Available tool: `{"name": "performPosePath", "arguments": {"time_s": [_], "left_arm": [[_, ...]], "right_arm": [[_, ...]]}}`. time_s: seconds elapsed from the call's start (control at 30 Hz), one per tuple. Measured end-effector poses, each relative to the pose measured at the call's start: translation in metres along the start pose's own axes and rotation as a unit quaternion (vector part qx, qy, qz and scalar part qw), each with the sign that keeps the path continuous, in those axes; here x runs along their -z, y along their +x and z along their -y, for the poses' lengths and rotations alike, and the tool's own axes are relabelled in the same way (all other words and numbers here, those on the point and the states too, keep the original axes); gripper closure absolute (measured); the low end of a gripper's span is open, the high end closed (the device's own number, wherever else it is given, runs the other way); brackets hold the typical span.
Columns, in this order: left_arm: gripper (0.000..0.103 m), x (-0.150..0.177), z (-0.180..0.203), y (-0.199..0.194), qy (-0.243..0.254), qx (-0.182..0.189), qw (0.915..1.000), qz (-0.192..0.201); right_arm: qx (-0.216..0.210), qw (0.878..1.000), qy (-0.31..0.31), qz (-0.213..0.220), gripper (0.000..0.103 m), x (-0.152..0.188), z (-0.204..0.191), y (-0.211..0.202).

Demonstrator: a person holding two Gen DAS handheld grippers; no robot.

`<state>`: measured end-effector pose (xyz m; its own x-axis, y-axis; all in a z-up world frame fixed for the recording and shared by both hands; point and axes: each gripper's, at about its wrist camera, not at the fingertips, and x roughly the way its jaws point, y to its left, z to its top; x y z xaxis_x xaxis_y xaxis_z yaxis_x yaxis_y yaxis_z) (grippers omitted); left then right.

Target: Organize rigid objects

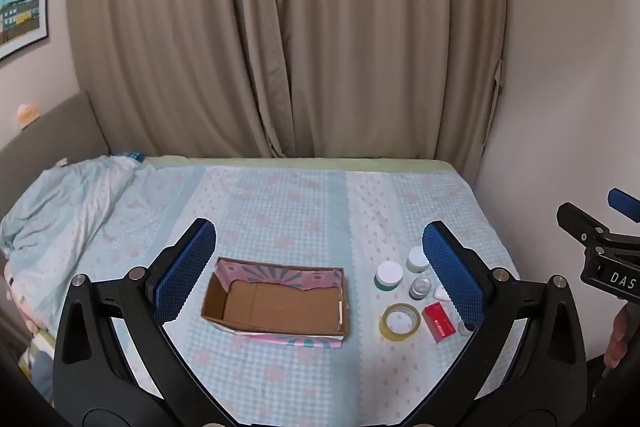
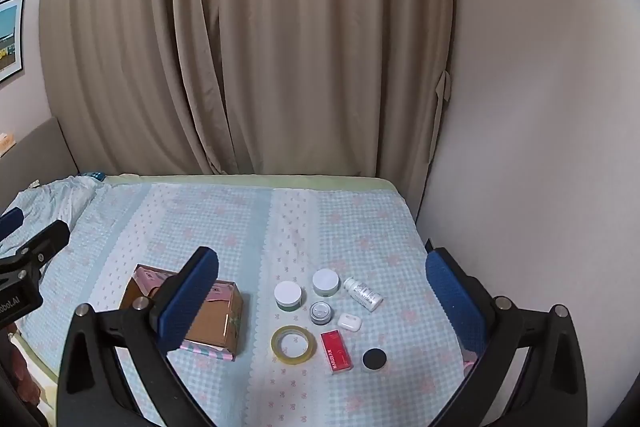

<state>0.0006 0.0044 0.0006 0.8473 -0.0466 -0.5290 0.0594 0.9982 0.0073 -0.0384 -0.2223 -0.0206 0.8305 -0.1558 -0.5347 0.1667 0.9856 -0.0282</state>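
Observation:
An open cardboard box (image 1: pixel 276 301) with pink patterned sides lies on the bed, empty inside; the right wrist view shows the same cardboard box (image 2: pixel 216 323) partly behind a finger. To its right lie several small items: two white-lidded jars (image 2: pixel 288 295) (image 2: pixel 325 282), a small clear-lidded jar (image 2: pixel 321 312), a white bottle (image 2: pixel 363 293) on its side, a white earbud case (image 2: pixel 349 321), a tape roll (image 2: pixel 293 343), a red box (image 2: pixel 336 351) and a black disc (image 2: pixel 375 359). My left gripper (image 1: pixel 318 267) hovers open above the box. My right gripper (image 2: pixel 322 301) hovers open above the items.
The bed (image 2: pixel 224 227) carries a light blue checked cover. A crumpled blanket (image 1: pixel 68 199) lies at the left end. Beige curtains (image 1: pixel 288 35) hang behind, and a wall (image 2: pixel 540 147) runs close along the right side.

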Motion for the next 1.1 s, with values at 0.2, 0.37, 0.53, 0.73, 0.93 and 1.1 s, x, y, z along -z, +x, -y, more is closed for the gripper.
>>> {"name": "performPosePath", "arguments": {"time_s": [0.2, 0.37, 0.53, 0.73, 0.93, 1.1], "left_arm": [[0.000, 0.0001, 0.0002, -0.0001, 0.000, 0.001, 1.0000, -0.001], [0.000, 0.0010, -0.0004, 0.0014, -0.002, 0.005, 1.0000, -0.003], [0.000, 0.0019, -0.0003, -0.0001, -0.001, 0.006, 1.0000, 0.001], [0.000, -0.0005, -0.0010, 0.0002, 0.001, 0.009, 1.0000, 0.000], [0.000, -0.0016, -0.0010, 0.0009, 0.005, 0.012, 0.9999, -0.005], [0.000, -0.0038, -0.0023, 0.0000, 0.006, 0.013, 0.9999, -0.006]], "right_arm": [[-0.002, 1.000, 0.001, 0.003, 0.000, 0.0008, -0.0013, -0.0017], [-0.003, 1.000, 0.000, 0.003, 0.000, 0.0007, -0.0018, -0.0007], [-0.001, 1.000, 0.002, 0.006, 0.000, 0.0030, -0.0029, -0.0009], [-0.001, 1.000, 0.002, 0.006, 0.000, -0.0011, -0.0028, 0.0009], [-0.001, 1.000, 0.004, 0.004, 0.000, -0.0003, -0.0021, 0.0022], [-0.001, 1.000, 0.005, 0.005, 0.000, 0.0017, -0.0014, 0.0005]]}}
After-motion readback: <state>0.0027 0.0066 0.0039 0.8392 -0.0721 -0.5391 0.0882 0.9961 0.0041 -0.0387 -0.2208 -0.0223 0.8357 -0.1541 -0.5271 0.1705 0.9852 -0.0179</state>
